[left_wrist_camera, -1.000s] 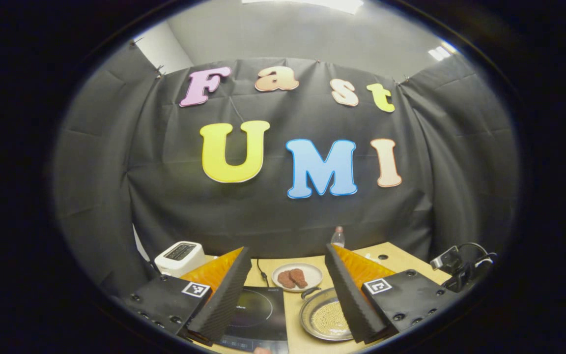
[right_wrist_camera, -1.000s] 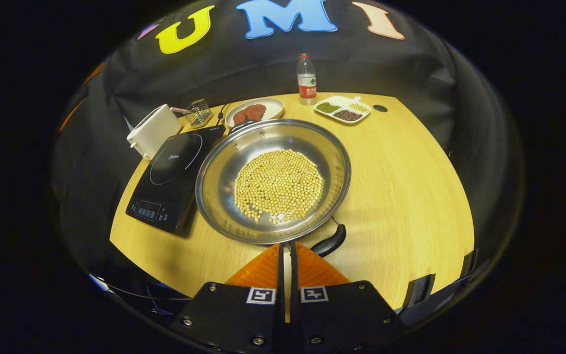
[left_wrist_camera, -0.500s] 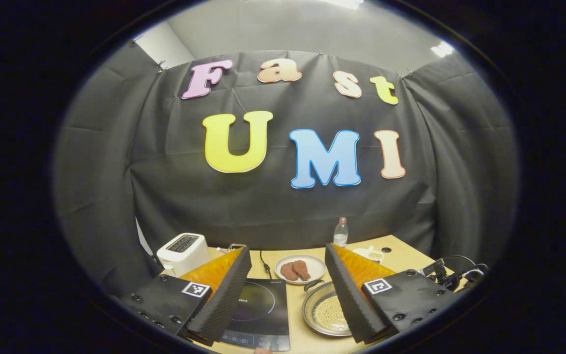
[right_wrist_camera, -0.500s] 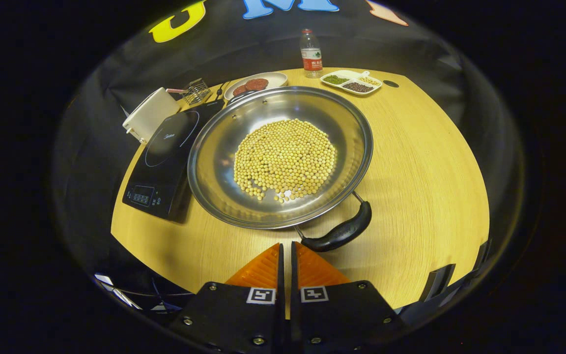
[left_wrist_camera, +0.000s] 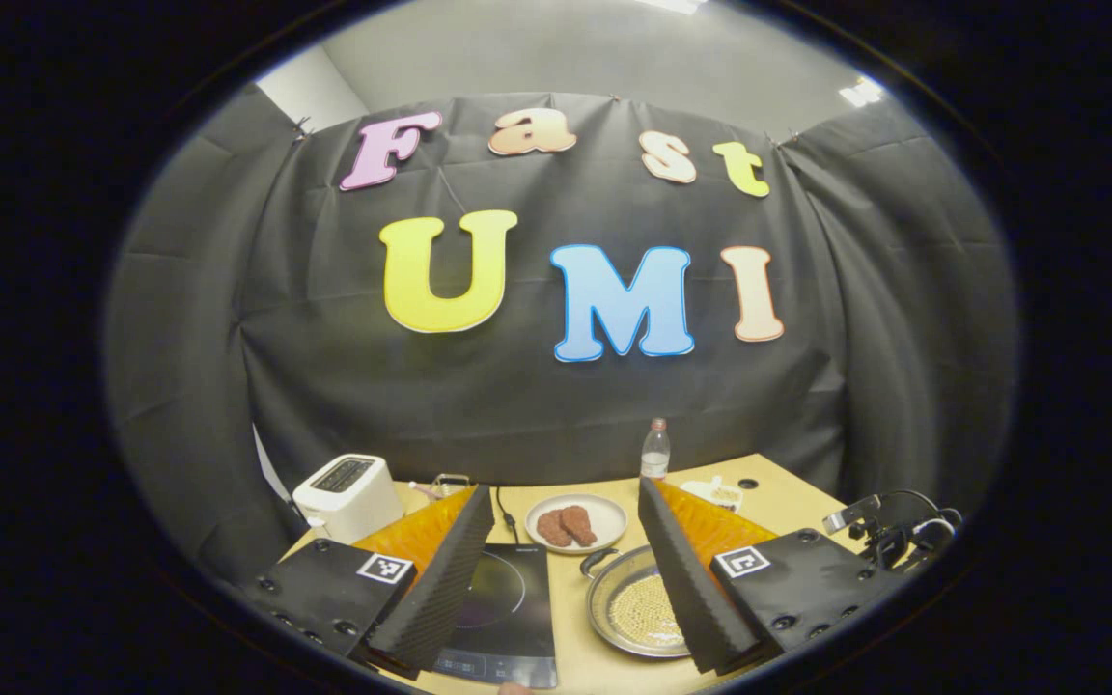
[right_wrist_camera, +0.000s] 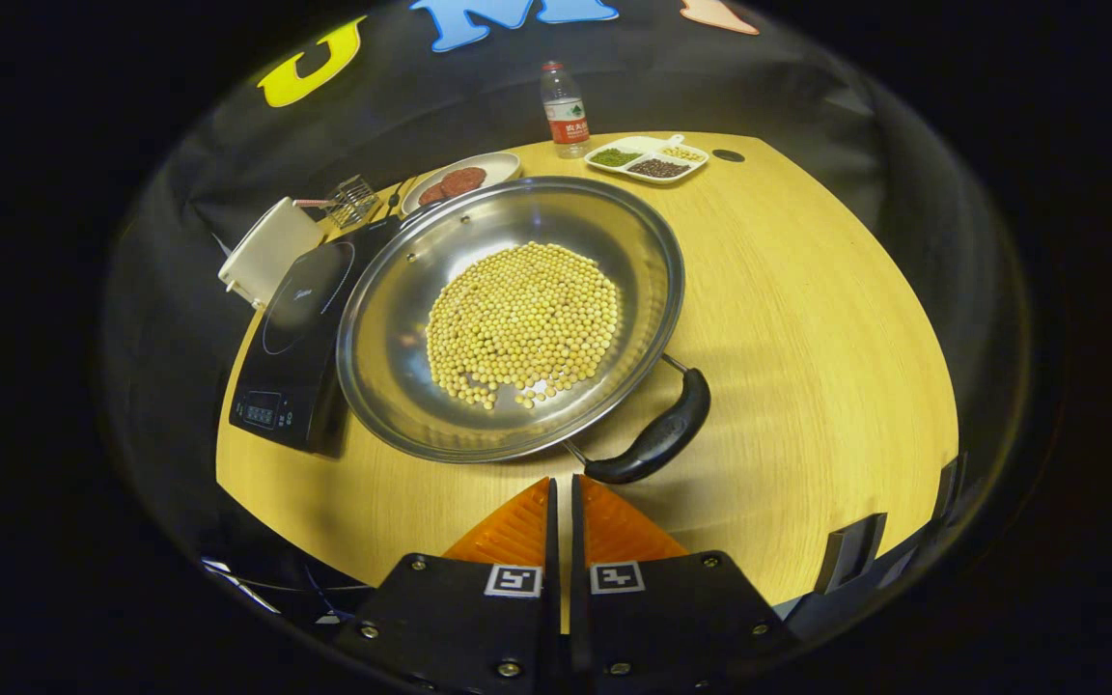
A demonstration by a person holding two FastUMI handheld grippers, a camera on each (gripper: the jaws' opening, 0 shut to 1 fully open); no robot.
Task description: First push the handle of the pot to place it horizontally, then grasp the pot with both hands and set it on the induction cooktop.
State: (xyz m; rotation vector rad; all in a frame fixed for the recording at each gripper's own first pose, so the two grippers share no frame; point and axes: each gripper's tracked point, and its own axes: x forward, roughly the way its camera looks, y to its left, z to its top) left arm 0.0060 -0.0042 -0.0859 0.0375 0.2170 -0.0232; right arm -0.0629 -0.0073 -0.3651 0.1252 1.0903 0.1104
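A steel pot [right_wrist_camera: 421, 386] full of yellow beans [right_wrist_camera: 522, 323] sits on the wooden table [right_wrist_camera: 807, 319], right beside the black induction cooktop [right_wrist_camera: 300, 333]. Its black near handle [right_wrist_camera: 657, 439] points toward the near right; a second handle [right_wrist_camera: 418, 206] is on the far side. My right gripper [right_wrist_camera: 562, 480] is shut on nothing, its tips just short of the near handle's end, apart from it. In the left gripper view my left gripper [left_wrist_camera: 566, 487] stands open above the table's near edge, with the cooktop [left_wrist_camera: 503, 608] and the pot [left_wrist_camera: 628, 608] showing between its fingers.
A white toaster [right_wrist_camera: 262, 253], a small wire rack [right_wrist_camera: 353, 198], a plate of brown meat pieces [right_wrist_camera: 459, 180], a water bottle [right_wrist_camera: 565, 97] and a divided white tray [right_wrist_camera: 648, 159] line the table's far side. Bare table lies to the right of the pot.
The right gripper has shifted relative to the pot, so the near handle, half hidden by its fingers before, now shows whole beyond the tips. The left gripper view shows more of the table.
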